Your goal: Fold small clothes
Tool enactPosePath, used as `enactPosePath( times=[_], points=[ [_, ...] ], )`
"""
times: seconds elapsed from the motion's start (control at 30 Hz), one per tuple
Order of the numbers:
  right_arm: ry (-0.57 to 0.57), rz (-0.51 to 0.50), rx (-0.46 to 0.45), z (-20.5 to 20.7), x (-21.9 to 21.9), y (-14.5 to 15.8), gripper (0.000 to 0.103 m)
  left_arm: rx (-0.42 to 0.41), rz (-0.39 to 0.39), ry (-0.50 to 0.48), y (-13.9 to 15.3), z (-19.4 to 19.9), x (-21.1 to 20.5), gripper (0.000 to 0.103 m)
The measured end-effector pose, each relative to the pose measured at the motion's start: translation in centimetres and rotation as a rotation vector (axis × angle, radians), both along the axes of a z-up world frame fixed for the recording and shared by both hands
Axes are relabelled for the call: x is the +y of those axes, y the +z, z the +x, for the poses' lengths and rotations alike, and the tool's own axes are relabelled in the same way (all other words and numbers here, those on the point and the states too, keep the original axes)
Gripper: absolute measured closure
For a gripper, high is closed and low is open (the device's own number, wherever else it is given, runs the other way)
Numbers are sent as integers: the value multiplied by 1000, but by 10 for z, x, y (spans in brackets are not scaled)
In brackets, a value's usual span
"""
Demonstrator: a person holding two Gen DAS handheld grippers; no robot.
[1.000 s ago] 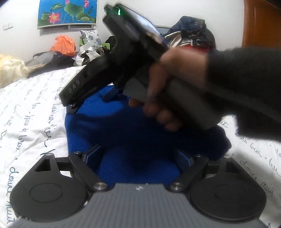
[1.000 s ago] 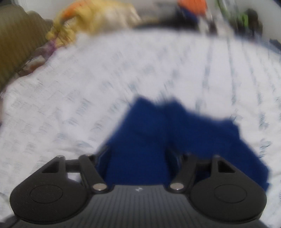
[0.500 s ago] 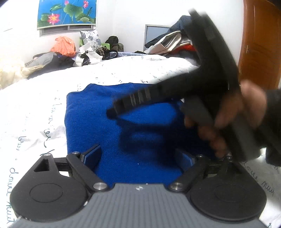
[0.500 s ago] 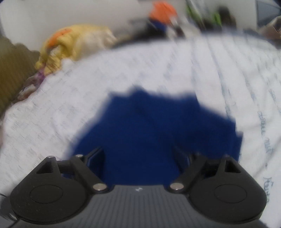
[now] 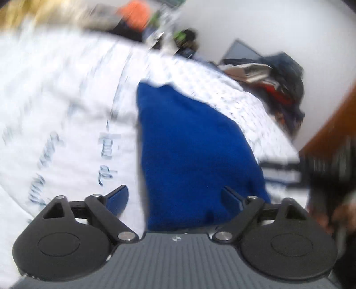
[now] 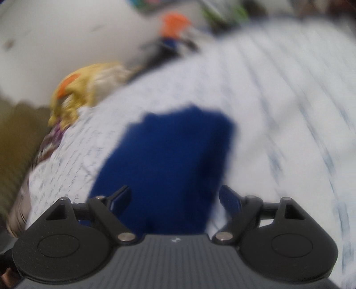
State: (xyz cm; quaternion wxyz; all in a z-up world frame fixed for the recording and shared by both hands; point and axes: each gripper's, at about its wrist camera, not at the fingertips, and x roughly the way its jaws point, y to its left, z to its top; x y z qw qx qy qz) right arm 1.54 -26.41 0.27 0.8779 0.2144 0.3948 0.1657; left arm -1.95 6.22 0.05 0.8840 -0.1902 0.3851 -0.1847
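Note:
A folded blue knit garment (image 5: 193, 151) lies flat on the white bedsheet with script print (image 5: 55, 133). It also shows in the right wrist view (image 6: 169, 160), blurred. My left gripper (image 5: 175, 200) is open and empty, tilted, hovering over the garment's near edge. My right gripper (image 6: 175, 200) is open and empty above the garment's near end. The right gripper and the hand on it show blurred at the right edge of the left wrist view (image 5: 329, 169).
A pile of clothes (image 5: 273, 75) sits at the far side of the bed, with an orange item (image 5: 135, 13) and clutter beyond. A yellow bundle (image 6: 84, 89) lies at the bed's far left edge. A wooden door (image 5: 336, 124) stands at right.
The right gripper has pulled away from over the garment to the right edge of the left view. Both cameras have swung and tilted; the garment lies folded and uncovered.

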Motion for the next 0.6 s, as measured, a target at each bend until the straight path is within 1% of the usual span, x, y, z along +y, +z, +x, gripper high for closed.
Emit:
enactPosePath(
  times=[0.03,0.07,0.1,0.13,0.2,0.27,0.33,0.37,0.4,0.43,0.47,0.5,0.53,0.57,0.6],
  points=[
    [-10,31,40,0,-7,-8,16,2,-14,4,2,9,1,19],
    [-12,58,53,1,-11,-14,16,-2,2,0,5,22,-1,19],
    [-13,78,44,3,-14,-14,16,-15,26,-1,9,35,-4,19],
    [-16,90,54,9,-16,-14,16,-32,49,0,13,50,-5,19],
    [-39,111,48,28,-22,-11,16,-48,64,-3,18,81,-7,17],
    [-62,119,49,53,-26,-10,16,-30,62,7,16,112,-9,17],
    [-67,116,60,80,-25,-15,15,-9,79,15,10,141,-14,19],
    [-57,117,34,90,-23,-15,16,-9,102,13,6,152,-18,23],
    [-47,108,32,100,-18,-17,16,-29,134,9,2,162,-23,27],
    [-36,94,15,109,-13,-17,16,-75,182,3,2,166,-27,37],
    [-23,66,-7,115,-7,-17,22,-109,243,-16,1,168,-34,66],
    [-3,16,-30,121,3,-16,59,-152,298,-34,1,168,-42,74],
    [22,-62,-43,125,16,-16,78,-210,342,-38,3,162,-49,83],
    [58,-137,-74,127,29,-14,84,-286,386,-43,8,149,-56,89],
    [83,-196,-135,121,40,-8,86,-388,433,-45,13,133,-62,89]
  ],
)
